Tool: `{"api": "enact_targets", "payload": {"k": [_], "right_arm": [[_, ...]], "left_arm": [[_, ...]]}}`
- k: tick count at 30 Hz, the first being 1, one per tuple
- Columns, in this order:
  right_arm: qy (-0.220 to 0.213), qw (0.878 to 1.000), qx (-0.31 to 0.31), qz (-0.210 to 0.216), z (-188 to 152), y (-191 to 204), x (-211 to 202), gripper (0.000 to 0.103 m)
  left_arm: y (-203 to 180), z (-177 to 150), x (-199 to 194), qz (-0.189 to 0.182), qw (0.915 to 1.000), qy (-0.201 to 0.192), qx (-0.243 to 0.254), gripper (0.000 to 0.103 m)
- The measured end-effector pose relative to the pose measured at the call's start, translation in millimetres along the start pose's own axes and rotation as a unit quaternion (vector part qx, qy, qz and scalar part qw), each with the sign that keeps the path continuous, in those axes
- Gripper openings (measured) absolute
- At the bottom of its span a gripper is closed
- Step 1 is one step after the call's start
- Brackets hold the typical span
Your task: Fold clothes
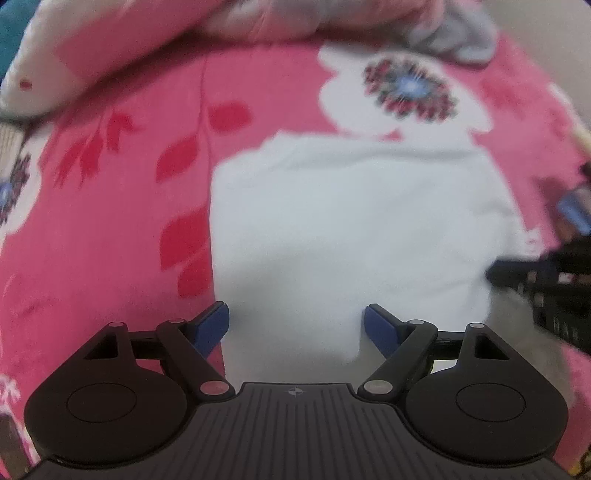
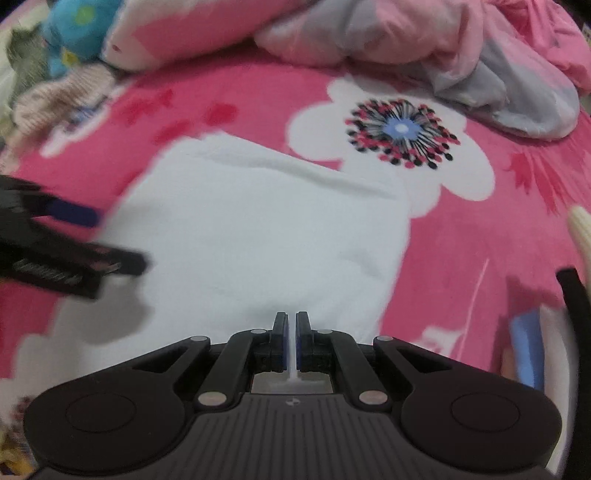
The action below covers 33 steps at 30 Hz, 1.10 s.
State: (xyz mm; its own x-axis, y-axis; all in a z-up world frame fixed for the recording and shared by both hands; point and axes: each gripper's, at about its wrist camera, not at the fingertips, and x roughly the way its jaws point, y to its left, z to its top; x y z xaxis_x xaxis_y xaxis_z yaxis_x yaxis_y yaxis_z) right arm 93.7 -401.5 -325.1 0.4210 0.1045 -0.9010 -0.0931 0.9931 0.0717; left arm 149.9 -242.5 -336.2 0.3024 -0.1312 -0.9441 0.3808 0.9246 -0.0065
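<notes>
A white folded garment [image 1: 351, 221] [image 2: 258, 221] lies flat as a rough rectangle on the pink floral blanket [image 1: 110, 221] [image 2: 480, 258]. My left gripper [image 1: 295, 317] hangs open above its near edge, with nothing between the blue pads. In the right wrist view the left gripper [image 2: 110, 240] is blurred over the cloth's left side. My right gripper [image 2: 291, 321] is shut at the garment's near edge, and a thin strip of white fabric shows between its pads. The left wrist view catches the right gripper [image 1: 517, 273] at the cloth's right side.
A pink and white pillow [image 2: 192, 33] and crumpled pink and grey clothes [image 2: 461, 62] lie along the far side. A blue plush toy [image 2: 77, 26] and a knitted item [image 2: 55, 99] sit at the far left. A blue and white object [image 2: 528, 350] is at the right edge.
</notes>
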Motion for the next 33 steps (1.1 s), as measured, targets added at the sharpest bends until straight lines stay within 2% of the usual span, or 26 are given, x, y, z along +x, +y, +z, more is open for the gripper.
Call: {"api": "enact_targets", "payload": {"k": [5,7,10,13,15,17,23,33], "right_arm": [[-0.024,0.999,0.006,0.047,26,-16,-6,0.002],[-0.043,0.998,-0.016,0.044,40,-18,-8,0.003],[-0.025,0.998,-0.045,0.032,54,-23,19,0.002],[-0.015,0.997,-0.058,0.041,59,-26,32,0.002],[-0.039,0.995,-0.085,0.040,67,-17,19,0.003],[-0.049,0.993,-0.091,0.058,74,-10,12,0.003],[-0.013,0.994,-0.083,0.065,86,-1,55,0.002],[-0.013,0.995,-0.073,0.072,87,-4,58,0.002]], "left_arm": [[-1,-5,-1,0.013,0.9992,0.011,-0.037,0.084],[-1,-5,-3,0.018,0.9984,0.015,-0.052,0.084],[1,-2,-4,0.025,0.9963,0.024,-0.078,0.084],[4,0,-5,0.028,0.9937,0.034,-0.103,0.084],[6,-1,-6,0.025,0.9920,0.040,-0.117,0.084],[8,-2,-4,0.023,0.9909,0.044,-0.125,0.084],[15,-5,-2,0.021,0.9861,0.051,-0.157,0.085],[22,-7,3,0.017,0.9826,0.057,-0.176,0.086]]}}
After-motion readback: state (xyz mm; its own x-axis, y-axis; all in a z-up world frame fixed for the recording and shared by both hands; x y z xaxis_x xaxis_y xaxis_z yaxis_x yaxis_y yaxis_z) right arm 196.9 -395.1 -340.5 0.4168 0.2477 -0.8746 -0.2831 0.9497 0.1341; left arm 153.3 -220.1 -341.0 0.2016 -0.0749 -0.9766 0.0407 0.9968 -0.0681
